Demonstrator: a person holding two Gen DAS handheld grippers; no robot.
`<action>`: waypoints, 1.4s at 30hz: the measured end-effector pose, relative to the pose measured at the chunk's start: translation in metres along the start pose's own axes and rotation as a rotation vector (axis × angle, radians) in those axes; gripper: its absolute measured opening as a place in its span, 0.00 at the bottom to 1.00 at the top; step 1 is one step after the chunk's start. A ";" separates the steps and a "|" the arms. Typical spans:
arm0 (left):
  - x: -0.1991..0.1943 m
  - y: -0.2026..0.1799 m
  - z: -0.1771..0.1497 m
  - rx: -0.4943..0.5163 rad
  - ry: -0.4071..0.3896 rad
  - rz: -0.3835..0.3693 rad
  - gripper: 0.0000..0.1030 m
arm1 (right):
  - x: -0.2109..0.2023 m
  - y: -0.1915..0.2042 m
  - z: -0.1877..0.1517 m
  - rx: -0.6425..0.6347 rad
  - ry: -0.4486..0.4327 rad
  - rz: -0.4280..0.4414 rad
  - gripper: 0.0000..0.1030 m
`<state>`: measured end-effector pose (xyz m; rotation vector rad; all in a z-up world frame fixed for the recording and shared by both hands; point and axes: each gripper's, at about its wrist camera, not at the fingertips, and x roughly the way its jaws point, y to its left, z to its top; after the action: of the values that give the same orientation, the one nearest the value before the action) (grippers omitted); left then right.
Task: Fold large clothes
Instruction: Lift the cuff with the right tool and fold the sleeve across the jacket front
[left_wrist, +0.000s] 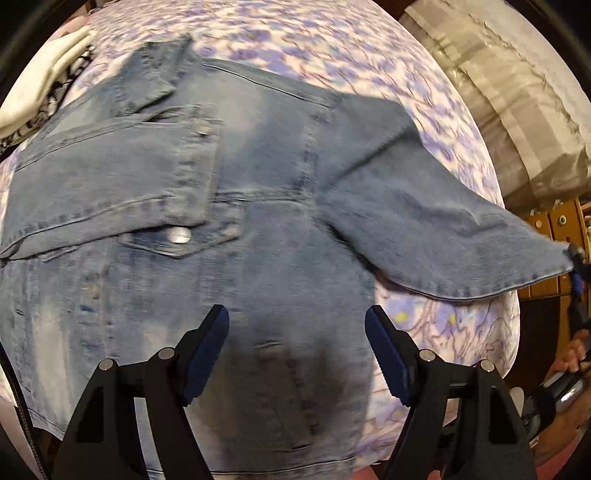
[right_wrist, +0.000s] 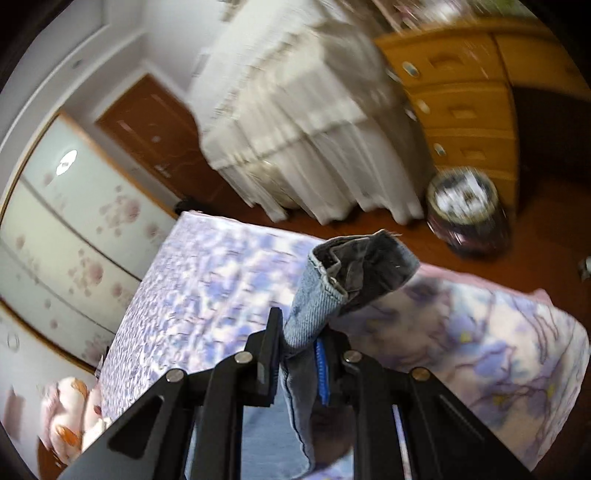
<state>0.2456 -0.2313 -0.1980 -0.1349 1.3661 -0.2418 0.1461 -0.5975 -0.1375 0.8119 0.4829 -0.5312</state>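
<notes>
A denim jacket (left_wrist: 207, 206) lies spread on the bed (left_wrist: 332, 48), front side up. Above its lower body the left claw (left_wrist: 297, 350) hangs with its jaws spread and nothing between them. To the jacket's right, one sleeve (left_wrist: 424, 229) is pulled out off the bed; the right claw (right_wrist: 299, 354) pinches it, apparently near the cuff (right_wrist: 354, 266), though motion blurs both views.

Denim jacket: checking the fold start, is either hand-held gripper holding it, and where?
The right hand-held gripper pinches the denim jacket by its sleeve cuff; the left holds nothing.
</notes>
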 end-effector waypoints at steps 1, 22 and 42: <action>-0.004 0.009 0.000 -0.004 -0.004 0.001 0.72 | -0.005 0.014 -0.002 -0.023 -0.016 0.003 0.15; -0.111 0.257 0.012 -0.101 -0.158 0.073 0.72 | -0.059 0.256 -0.132 -0.186 -0.068 0.278 0.13; -0.104 0.378 0.016 -0.248 -0.162 0.125 0.72 | 0.058 0.385 -0.425 -0.796 0.369 0.358 0.13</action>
<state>0.2769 0.1597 -0.1851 -0.2689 1.2343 0.0440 0.3415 -0.0606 -0.2144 0.2063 0.7972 0.1639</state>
